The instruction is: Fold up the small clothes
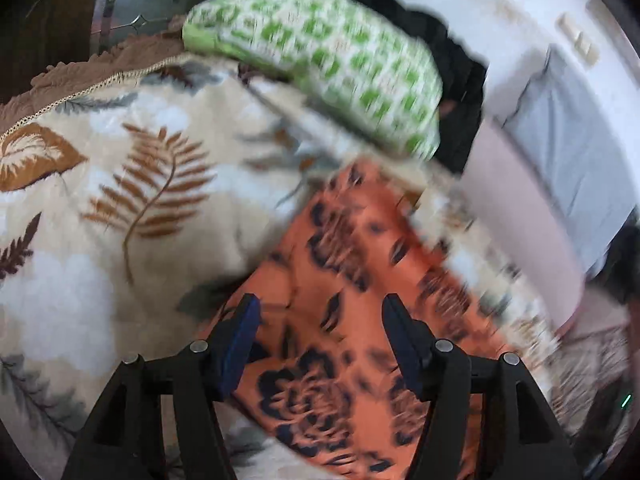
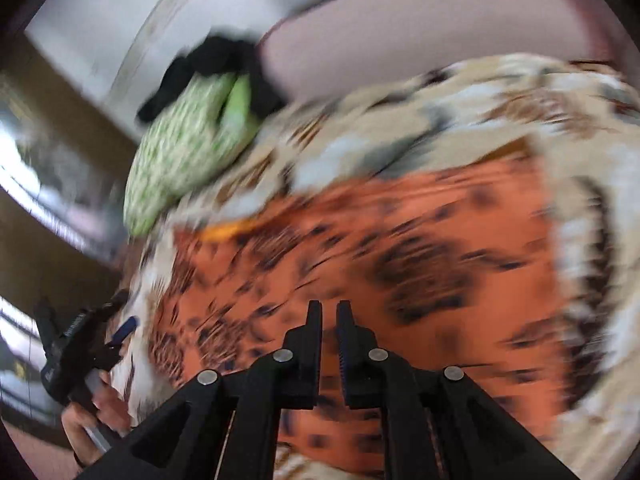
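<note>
An orange garment with a dark flower print lies on a bed covered by a cream leaf-print blanket. My left gripper is open, its blue-padded fingers spread over the near part of the garment, holding nothing. In the right wrist view the same orange garment is spread out and blurred. My right gripper hovers over it with the fingers nearly together and only a thin gap between them; no cloth shows between them. The left gripper and the hand holding it show at the lower left.
A green-and-white patterned pillow lies at the head of the bed, with a black cloth heap behind it. A pink bed edge and white wall are at the right. A dark wooden headboard is at the upper left.
</note>
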The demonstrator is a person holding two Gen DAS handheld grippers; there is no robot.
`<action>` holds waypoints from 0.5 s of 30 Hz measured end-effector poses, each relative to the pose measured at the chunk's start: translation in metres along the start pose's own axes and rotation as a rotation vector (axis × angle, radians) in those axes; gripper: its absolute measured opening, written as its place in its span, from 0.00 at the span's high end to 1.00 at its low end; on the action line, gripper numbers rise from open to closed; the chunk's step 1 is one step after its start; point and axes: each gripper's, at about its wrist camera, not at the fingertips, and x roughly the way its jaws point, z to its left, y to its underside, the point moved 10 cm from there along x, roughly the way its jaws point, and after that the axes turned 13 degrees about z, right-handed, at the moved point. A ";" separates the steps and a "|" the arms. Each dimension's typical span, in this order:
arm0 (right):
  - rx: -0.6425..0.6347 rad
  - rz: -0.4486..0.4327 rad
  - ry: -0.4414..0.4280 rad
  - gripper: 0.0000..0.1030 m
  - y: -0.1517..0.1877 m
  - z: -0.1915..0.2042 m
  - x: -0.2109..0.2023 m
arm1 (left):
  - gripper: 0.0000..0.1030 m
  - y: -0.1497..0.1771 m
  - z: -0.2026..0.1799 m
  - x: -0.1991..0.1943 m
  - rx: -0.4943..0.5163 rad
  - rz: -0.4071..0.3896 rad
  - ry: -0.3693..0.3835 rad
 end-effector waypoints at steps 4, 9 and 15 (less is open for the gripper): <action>-0.021 0.081 -0.005 0.91 -0.008 0.042 0.058 | 0.38 -0.004 0.027 0.013 -0.012 0.026 -0.132; 0.038 0.138 -0.003 0.91 -0.049 0.062 0.127 | 0.36 -0.003 0.049 0.042 -0.113 0.180 -0.055; 0.110 0.100 0.043 0.92 -0.109 0.056 0.160 | 0.35 -0.006 0.052 0.041 -0.131 0.213 -0.009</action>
